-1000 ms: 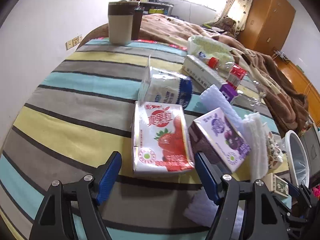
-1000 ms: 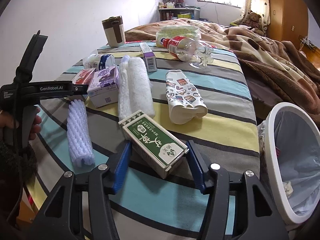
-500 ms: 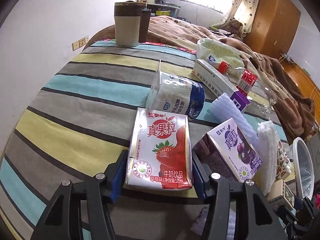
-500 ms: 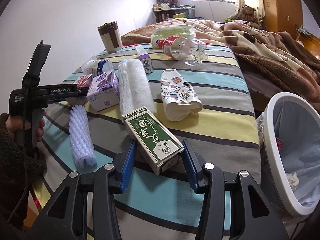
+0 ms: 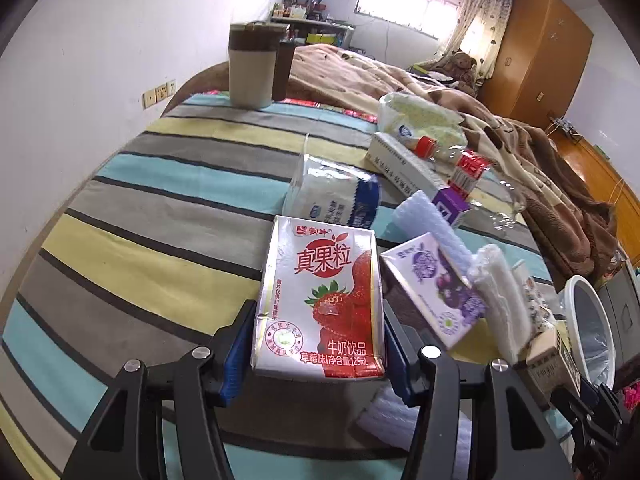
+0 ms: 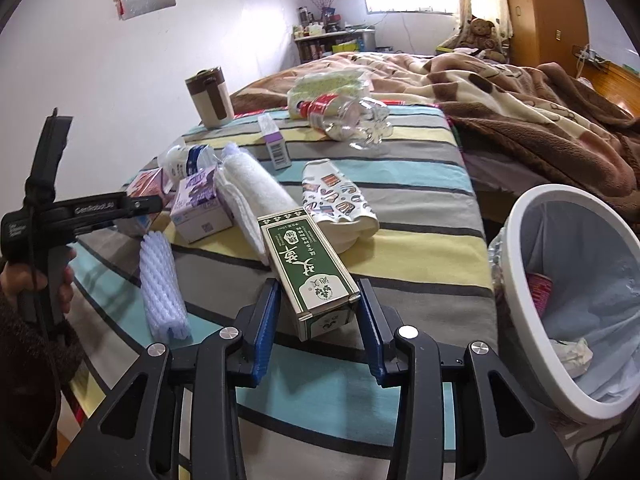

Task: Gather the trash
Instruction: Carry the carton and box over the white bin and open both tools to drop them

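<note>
My left gripper (image 5: pixel 318 344) is shut on a red and white strawberry milk carton (image 5: pixel 320 300), its blue pads pressed on both sides, over the striped cloth. My right gripper (image 6: pixel 320 316) is shut on a green and white box (image 6: pixel 308 268), lifted a little above the cloth. The white trash bin (image 6: pixel 560 292) with a liner stands right of the box; it also shows in the left wrist view (image 5: pixel 588 328). The left gripper shows at the left in the right wrist view (image 6: pixel 100 210).
On the striped cloth (image 6: pixel 400 184) lie a purple carton (image 6: pixel 202 208), white foam netting (image 6: pixel 162 280), a rolled white cloth (image 6: pixel 256 196), a patterned paper cup (image 6: pixel 340 204), a plastic bottle (image 6: pixel 352 116), a blue and white pouch (image 5: pixel 336 200) and a mug (image 5: pixel 252 68). A brown blanket (image 6: pixel 540 112) lies behind.
My left gripper moved forward and closed on the strawberry carton. My right gripper closed on the green box and raised it slightly, turning toward the bin.
</note>
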Motion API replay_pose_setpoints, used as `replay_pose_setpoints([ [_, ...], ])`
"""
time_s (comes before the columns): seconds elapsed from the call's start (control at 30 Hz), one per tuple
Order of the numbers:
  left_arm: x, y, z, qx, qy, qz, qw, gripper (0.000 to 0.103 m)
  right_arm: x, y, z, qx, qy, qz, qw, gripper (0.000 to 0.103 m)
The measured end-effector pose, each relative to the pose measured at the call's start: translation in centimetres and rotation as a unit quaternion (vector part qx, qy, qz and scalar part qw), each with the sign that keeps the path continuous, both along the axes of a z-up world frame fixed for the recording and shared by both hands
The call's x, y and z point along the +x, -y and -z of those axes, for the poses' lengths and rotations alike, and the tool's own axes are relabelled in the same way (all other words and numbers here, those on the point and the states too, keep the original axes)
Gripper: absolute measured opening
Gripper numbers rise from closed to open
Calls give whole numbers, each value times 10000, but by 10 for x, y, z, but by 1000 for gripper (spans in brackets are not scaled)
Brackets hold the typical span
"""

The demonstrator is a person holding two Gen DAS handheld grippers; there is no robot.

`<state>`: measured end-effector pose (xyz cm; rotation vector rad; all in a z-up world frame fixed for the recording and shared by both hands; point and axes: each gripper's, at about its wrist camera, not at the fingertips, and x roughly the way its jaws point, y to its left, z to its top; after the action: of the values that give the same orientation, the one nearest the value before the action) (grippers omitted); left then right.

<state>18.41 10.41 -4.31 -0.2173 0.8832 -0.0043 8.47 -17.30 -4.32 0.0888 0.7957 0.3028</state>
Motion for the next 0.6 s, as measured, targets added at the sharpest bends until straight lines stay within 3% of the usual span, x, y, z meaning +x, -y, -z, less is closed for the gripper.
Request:
replay_pose_setpoints([
  [0.6, -38, 37, -46, -33, 498, 505, 9975, 57, -16, 24, -24, 139, 474, 364, 9981, 39],
])
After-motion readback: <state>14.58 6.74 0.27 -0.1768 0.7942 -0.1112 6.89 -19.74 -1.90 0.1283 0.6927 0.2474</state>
